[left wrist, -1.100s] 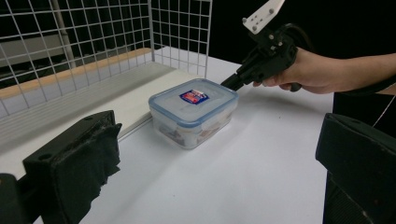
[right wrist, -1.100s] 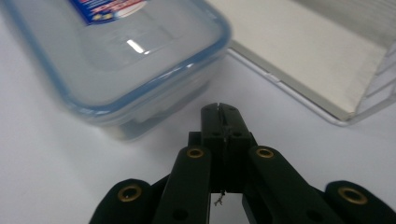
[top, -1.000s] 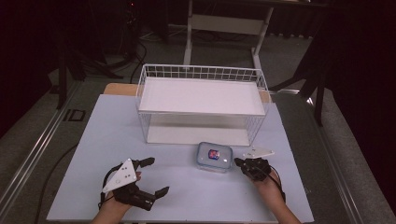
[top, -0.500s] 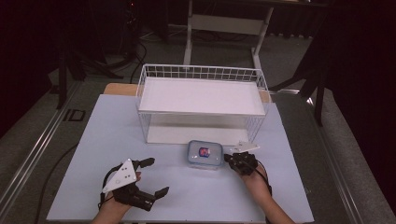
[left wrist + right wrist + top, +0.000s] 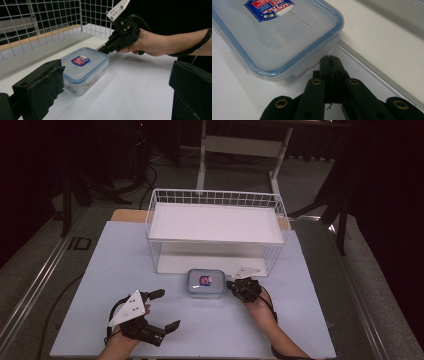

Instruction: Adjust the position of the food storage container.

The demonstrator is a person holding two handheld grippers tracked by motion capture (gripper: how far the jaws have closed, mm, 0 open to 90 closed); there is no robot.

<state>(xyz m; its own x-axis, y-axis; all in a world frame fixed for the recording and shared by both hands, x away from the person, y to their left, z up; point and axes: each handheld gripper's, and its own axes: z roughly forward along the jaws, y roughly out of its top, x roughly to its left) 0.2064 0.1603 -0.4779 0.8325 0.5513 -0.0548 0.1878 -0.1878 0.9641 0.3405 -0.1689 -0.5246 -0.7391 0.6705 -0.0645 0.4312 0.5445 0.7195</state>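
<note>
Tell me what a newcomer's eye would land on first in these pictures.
First, the clear food container with its blue-rimmed lid and red-and-blue label, lying mid-table just in front of the white wire basket. Next, the right gripper, jaws shut, its tip against the container's right side. The left gripper rests open near the table's front left.
</note>
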